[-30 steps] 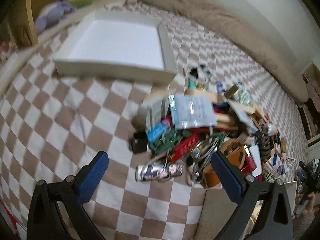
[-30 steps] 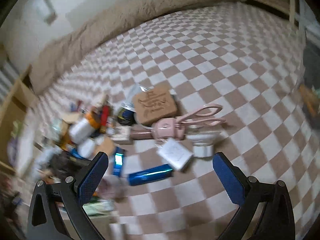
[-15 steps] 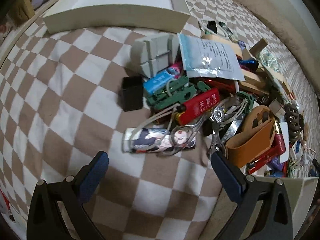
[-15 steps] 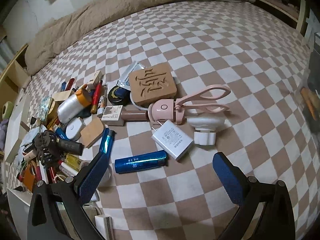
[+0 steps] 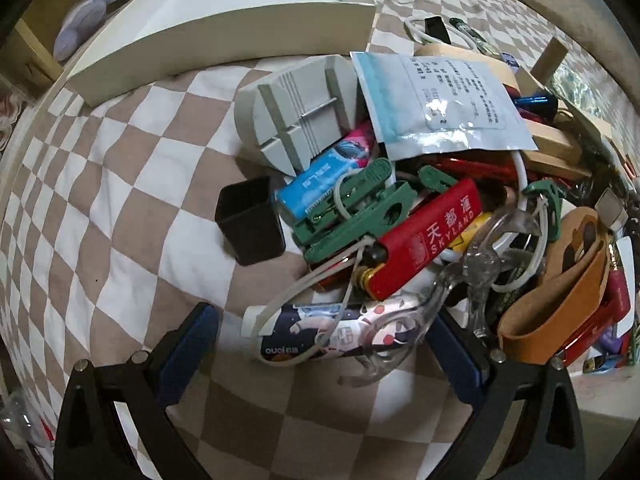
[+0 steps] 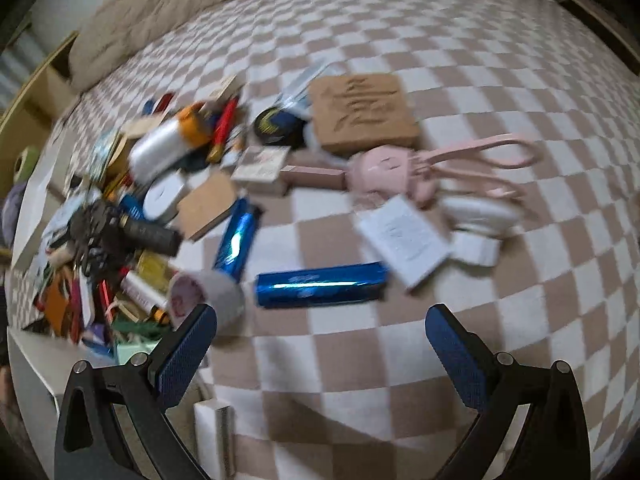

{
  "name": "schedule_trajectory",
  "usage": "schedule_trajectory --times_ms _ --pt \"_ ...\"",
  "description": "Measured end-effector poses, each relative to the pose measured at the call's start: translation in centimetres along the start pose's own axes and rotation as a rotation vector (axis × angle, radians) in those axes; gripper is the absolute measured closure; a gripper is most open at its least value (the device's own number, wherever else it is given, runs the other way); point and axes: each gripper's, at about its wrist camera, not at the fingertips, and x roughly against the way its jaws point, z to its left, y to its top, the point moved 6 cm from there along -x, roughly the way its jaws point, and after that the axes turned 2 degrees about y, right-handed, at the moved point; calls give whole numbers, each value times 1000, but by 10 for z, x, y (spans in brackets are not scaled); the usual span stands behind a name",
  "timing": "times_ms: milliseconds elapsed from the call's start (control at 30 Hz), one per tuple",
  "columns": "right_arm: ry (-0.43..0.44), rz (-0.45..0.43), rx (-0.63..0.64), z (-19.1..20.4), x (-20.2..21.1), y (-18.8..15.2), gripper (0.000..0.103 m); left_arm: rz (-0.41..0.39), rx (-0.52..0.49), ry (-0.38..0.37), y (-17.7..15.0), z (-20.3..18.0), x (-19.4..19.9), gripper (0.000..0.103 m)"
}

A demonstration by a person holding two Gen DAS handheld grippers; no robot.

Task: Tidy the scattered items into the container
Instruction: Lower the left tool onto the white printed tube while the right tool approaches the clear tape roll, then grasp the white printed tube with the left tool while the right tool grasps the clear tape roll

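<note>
A heap of small items covers the checkered bedspread. My left gripper (image 5: 320,340) is open, low over the heap's near edge; a printed tube (image 5: 320,330) lies between its fingers, tangled with a white cord and a clear hook. A red Skyland tag (image 5: 428,236), green clips (image 5: 352,212) and a black cup (image 5: 250,226) lie just beyond. The empty white box (image 5: 240,24) stands at the far left. My right gripper (image 6: 320,344) is open above a blue foil tube (image 6: 320,284), with a white charger (image 6: 402,238) and a pink fan (image 6: 384,172) farther off.
A tan leather strap (image 5: 560,304) lies right of the left gripper. A grey block (image 5: 296,108) and a foil pouch (image 5: 436,104) top the heap. A wooden carved tile (image 6: 362,114) sits far centre. A beige pillow roll (image 6: 160,20) edges the bed.
My left gripper has dropped and moved in close to the heap, now straddling the printed tube. My right gripper has moved nearer the blue foil tube; its view is blurred by motion.
</note>
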Motion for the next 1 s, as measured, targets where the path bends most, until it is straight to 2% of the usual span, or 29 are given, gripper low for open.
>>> schedule_trajectory --times_ms 167,267,367,467,500,567,767,833,867,900,1000 --pt "5 18 29 13 -13 3 0 -1 21 -25 0 13 5 14" --pt "-53 18 53 15 -22 5 0 -3 23 -44 1 22 6 19" --pt "-90 22 44 12 -32 6 0 -7 24 -74 1 28 7 19" --pt "-107 24 59 14 -36 7 6 -9 18 -88 0 32 9 19" --pt "-109 21 64 15 -35 8 14 -10 17 -90 -1 34 9 19" --pt "-119 17 62 15 -31 9 20 -13 16 -85 -3 41 13 19" --pt "-131 30 98 14 -28 0 21 -12 25 -81 -7 48 22 19" --pt "-131 34 108 11 -24 -5 27 -15 36 -78 -12 62 27 19" --pt "-132 36 107 10 -23 -6 36 -15 43 -73 -14 67 28 19" --pt "-130 34 101 8 -21 -8 41 -15 51 -70 -15 72 29 19" --pt "-127 43 83 1 -17 -13 41 -14 64 -54 -24 82 30 19"
